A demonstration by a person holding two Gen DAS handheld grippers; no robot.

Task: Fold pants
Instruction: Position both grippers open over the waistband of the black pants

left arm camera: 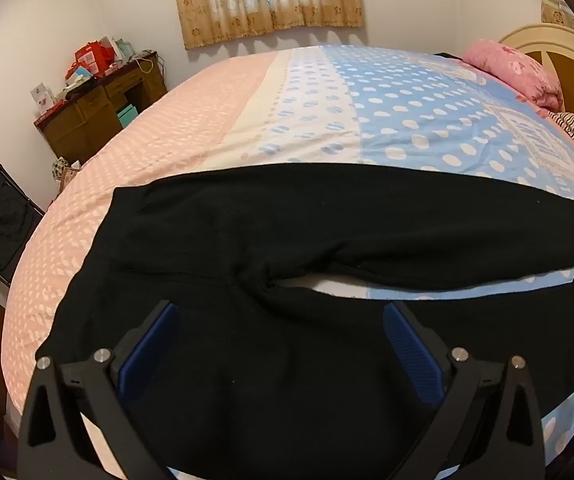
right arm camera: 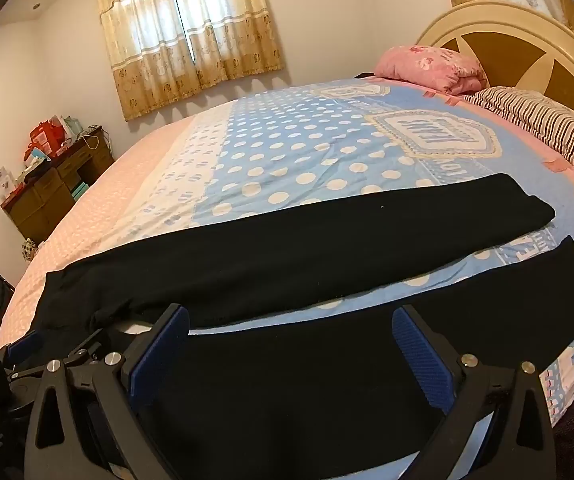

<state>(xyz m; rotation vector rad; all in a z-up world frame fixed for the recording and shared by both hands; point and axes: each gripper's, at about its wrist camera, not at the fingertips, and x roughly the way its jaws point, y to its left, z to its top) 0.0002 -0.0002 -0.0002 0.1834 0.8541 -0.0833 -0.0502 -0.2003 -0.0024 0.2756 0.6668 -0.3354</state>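
Along the near edge of the bed (left arm camera: 215,120): black pants (left arm camera: 287,232) spread flat, legs parted; left gripper (left arm camera: 279,344) and right gripper (right arm camera: 291,348) both agape, empty, above near leg; pinch near leg's outer edge, carry evenly onto far leg.

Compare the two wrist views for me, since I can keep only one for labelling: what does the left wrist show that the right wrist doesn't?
Only the left wrist view shows the waist and crotch of the black pants up close, where the two legs split. Only the right wrist view shows both leg ends, the full headboard, and the left gripper at its left edge. Both show the pants spread flat on the polka-dot bedspread, the pink quilt, the striped pillow, the curtains, the cluttered wooden desk, and open jaws above black fabric.
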